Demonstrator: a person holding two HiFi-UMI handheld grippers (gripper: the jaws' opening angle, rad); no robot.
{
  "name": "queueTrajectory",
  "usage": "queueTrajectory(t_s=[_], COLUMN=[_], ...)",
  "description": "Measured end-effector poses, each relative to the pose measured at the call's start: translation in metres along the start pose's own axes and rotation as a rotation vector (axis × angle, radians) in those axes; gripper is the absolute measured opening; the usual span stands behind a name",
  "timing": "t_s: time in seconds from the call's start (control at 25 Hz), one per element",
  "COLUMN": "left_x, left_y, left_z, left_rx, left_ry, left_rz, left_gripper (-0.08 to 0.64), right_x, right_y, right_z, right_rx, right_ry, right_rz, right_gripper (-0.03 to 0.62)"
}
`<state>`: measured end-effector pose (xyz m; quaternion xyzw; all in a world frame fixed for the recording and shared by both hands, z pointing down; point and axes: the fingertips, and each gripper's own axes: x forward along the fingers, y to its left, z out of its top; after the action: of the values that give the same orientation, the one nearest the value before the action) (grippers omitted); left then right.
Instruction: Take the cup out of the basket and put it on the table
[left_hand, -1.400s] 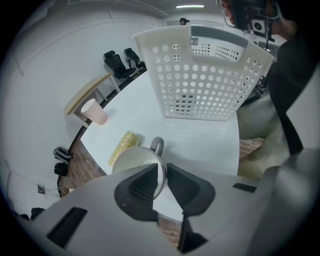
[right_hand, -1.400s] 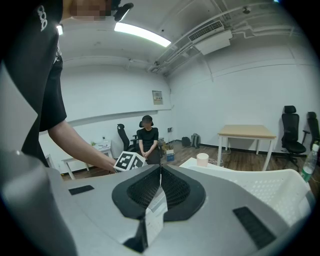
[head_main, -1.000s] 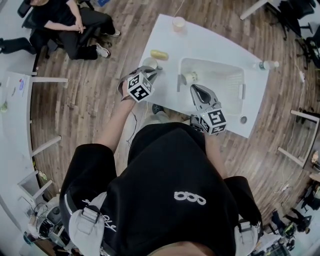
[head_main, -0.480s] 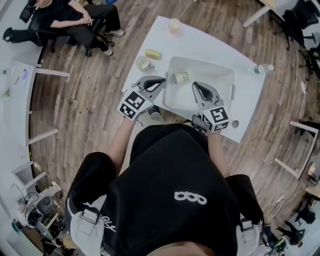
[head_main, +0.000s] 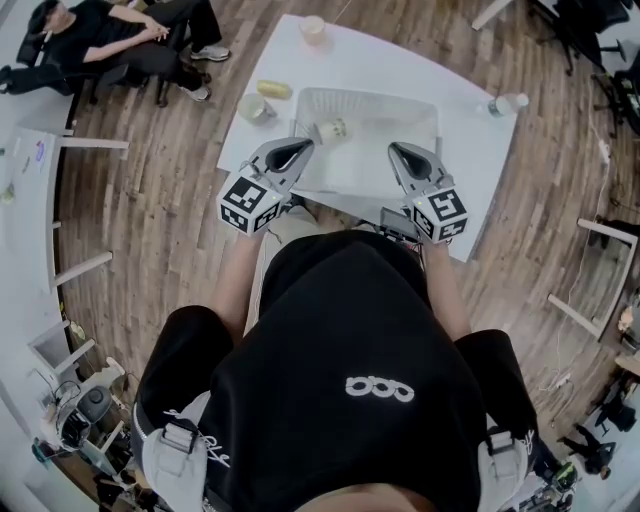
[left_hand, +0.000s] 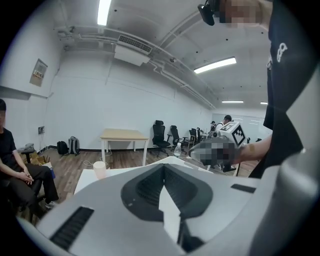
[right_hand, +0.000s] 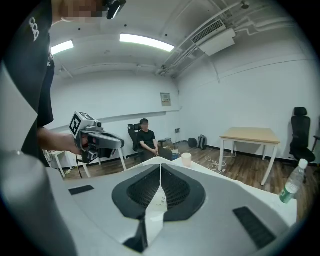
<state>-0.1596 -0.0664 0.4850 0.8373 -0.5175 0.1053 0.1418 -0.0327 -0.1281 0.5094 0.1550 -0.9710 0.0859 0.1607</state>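
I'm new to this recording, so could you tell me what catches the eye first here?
The left gripper and the right gripper, both shut and empty, hover at the near side of a white basket on the white table. A cup lies on its side in the basket's far left corner.

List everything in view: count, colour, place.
white rectangular table: 1, white, centre
white plastic basket: 1, white, on the table, middle
pale cup on its side: 1, cream, inside the basket, left part
upright pale cups: 2, cream, table's far edge; left of the basket
yellow cylinder: 1, yellow, lying left of the basket
clear plastic bottle: 1, clear, table's far right corner
seated person: 1, dark clothes, far left
left gripper: 1, grey, shut, empty, basket's near left
right gripper: 1, grey, shut, empty, basket's near right
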Motion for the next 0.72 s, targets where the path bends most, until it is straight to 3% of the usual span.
queueTrajectory(t_s=[0.28, 0.72], left_x=[0.011, 0.003], left_y=[-0.014, -0.012], left_z=[0.010, 0.010], left_rx=[0.028, 0.039], left_ry=[-0.029, -0.049], left_rz=[-0.013, 0.029], left_gripper=[0.009, 0.008], right_x=[-0.008, 0.004], right_y=[-0.004, 0.009], right_z=[-0.010, -0.008], right_rx=[0.022, 0.003], right_ry=[0.005, 0.011], right_rz=[0.007, 0.078], right_gripper=[0.026, 0.026])
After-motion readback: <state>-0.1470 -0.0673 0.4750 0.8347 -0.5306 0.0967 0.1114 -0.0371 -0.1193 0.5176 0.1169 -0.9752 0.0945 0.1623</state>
